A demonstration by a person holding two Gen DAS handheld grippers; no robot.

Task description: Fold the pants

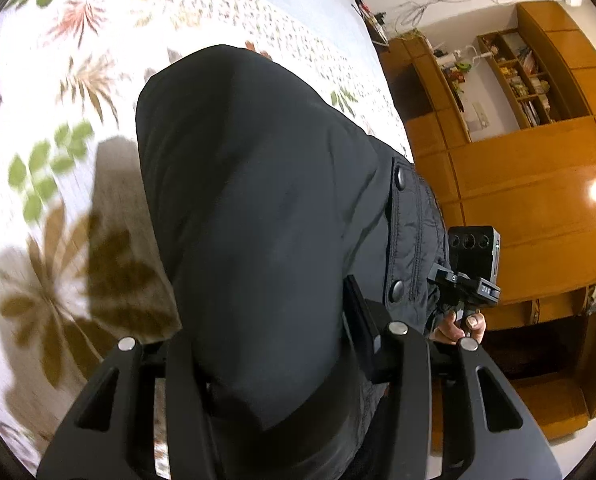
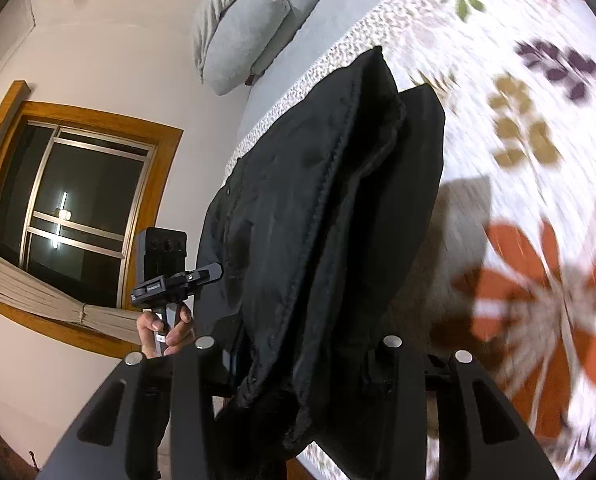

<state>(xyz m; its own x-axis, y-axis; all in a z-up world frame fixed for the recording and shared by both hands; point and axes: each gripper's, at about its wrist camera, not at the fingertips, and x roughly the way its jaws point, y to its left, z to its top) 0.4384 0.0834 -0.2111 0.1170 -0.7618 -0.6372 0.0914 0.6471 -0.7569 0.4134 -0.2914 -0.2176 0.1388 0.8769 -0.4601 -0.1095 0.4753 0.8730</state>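
From the left wrist, the left gripper (image 1: 281, 364) has its two fingers clamped on the dark pants (image 1: 257, 208). The cloth bulges out of the jaws and hangs ahead of the tool as one broad, smooth, rounded fold, lifted above the floral bedspread (image 1: 57, 128). To the tool's right side the fabric turns quilted, with a stitched band carrying two round snap buttons (image 1: 400, 178). Just beyond that edge, the right gripper (image 1: 464, 280) shows with the person's right hand (image 1: 458, 328) around its handle. Farther right stands a wooden cabinet (image 1: 538, 208) with open shelves. A shadow falls on the bedspread to the left of the hanging cloth.

From the right wrist, the right gripper (image 2: 298, 368) is closed on a bunched edge of the pants (image 2: 318, 208), the cloth gathered thick between its fingers. Ahead of the tool the garment drapes in several stacked black layers with visible seams running lengthwise, held over the near edge of the bedspread (image 2: 538, 120). To the tool's left, the left gripper (image 2: 169, 276) is seen with the left hand (image 2: 165, 330) on its grip. Beyond it are a wood-framed window (image 2: 77, 200) and, farther ahead, grey pillows (image 2: 249, 20).
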